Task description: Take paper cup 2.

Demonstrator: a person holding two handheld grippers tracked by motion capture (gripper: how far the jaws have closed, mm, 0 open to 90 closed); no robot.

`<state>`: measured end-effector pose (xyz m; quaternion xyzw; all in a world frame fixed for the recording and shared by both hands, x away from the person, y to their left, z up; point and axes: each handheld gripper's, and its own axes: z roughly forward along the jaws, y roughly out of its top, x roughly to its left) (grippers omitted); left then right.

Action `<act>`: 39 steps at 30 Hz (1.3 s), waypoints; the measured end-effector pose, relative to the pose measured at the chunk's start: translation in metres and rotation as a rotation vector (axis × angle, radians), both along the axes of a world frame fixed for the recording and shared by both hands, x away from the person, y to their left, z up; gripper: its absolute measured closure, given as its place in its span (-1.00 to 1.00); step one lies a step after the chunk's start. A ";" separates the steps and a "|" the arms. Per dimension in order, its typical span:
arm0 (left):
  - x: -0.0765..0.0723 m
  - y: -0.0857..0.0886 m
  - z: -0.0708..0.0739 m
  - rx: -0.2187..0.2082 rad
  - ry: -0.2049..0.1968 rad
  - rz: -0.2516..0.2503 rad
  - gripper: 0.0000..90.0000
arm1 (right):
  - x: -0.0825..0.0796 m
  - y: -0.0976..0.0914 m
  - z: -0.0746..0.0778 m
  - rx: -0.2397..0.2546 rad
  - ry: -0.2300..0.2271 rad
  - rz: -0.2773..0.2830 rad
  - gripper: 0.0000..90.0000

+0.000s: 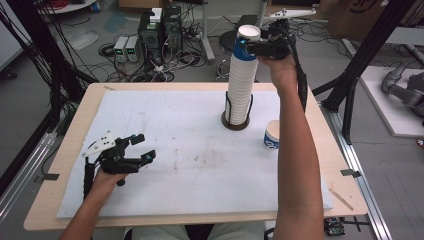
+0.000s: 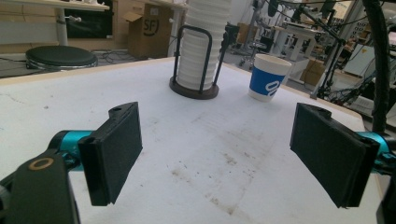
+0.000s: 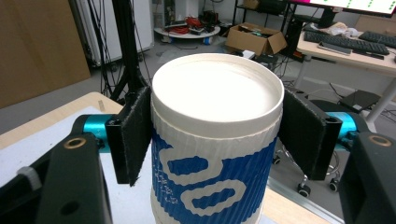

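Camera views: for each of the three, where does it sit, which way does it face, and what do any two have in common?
High view: above the person's side, looking forward and down on the table; both forearms enter from below.
Left gripper view: rides the left gripper, low over the table, jaws wide apart.
Right gripper view: rides the right gripper, jaws around the top cup.
Shared: high and left gripper views show the cup stack and single cup.

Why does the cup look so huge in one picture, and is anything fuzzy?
In the right gripper view the top cup sits right by the camera between the pads, so it looms large. In the high view the picture is soft, the stack a bit grainy. In the left gripper view the lone cup looks sharp, the room behind hazier.
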<state>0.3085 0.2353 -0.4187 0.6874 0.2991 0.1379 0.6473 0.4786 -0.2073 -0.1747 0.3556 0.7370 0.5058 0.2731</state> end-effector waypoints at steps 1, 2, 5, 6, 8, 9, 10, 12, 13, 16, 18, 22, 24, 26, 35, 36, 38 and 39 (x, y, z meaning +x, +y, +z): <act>0.000 0.000 0.000 0.000 0.000 0.000 -0.63 | 0.000 0.000 0.000 -0.002 0.001 -0.002 -0.31; 0.000 0.000 0.000 0.001 0.000 -0.001 -0.63 | 0.000 0.000 0.000 -0.001 0.001 0.000 -0.31; 0.000 0.000 0.000 0.002 0.000 -0.003 -0.63 | -0.001 0.000 0.001 -0.001 0.003 0.000 -0.31; 0.000 0.000 0.000 0.002 0.000 -0.003 -0.63 | -0.001 0.000 0.001 -0.004 0.002 0.000 -0.31; 0.000 0.000 0.000 0.003 0.002 -0.004 -0.63 | -0.002 0.000 0.002 -0.002 0.002 -0.006 -0.30; 0.000 0.000 0.000 0.004 0.002 -0.004 -0.63 | -0.002 -0.001 0.002 -0.003 0.001 -0.005 -0.30; 0.000 0.000 0.000 0.001 0.003 -0.003 -0.63 | -0.003 -0.001 0.002 -0.002 -0.003 -0.004 -0.30; 0.000 0.000 0.000 0.003 0.003 -0.004 -0.63 | -0.003 -0.001 0.003 0.005 -0.002 -0.004 -0.30; 0.000 0.000 0.000 0.001 0.005 -0.006 -0.63 | -0.003 -0.001 0.003 0.007 -0.002 -0.005 -0.30; 0.000 0.000 0.000 0.003 0.006 -0.007 -0.63 | -0.004 -0.001 0.003 0.012 0.002 -0.003 -0.30; 0.000 0.000 -0.001 0.004 0.006 -0.008 -0.63 | -0.005 -0.001 0.003 0.015 -0.001 -0.005 -0.29; 0.000 -0.001 -0.001 0.005 0.005 -0.010 -0.63 | -0.005 -0.001 0.003 -0.002 -0.002 -0.019 -0.30; 0.000 -0.001 -0.001 0.006 0.005 -0.012 -0.63 | -0.004 0.000 0.003 -0.010 -0.010 -0.017 -0.30; 0.000 -0.001 -0.001 0.005 0.007 -0.011 -0.63 | -0.005 0.001 0.002 -0.011 -0.010 -0.021 -0.30; 0.001 -0.001 -0.001 0.004 0.010 -0.019 -0.63 | -0.005 0.002 0.003 0.002 -0.018 -0.002 -0.28; 0.000 -0.001 -0.001 0.000 0.011 -0.017 -0.63 | -0.005 0.001 0.003 0.009 -0.017 -0.002 -0.28; 0.001 -0.001 -0.001 0.002 0.009 -0.019 -0.63 | -0.006 0.000 0.005 0.014 -0.022 -0.005 -0.28; 0.001 -0.001 -0.001 0.002 0.010 -0.020 -0.63 | -0.006 -0.001 0.005 0.015 -0.027 -0.007 -0.28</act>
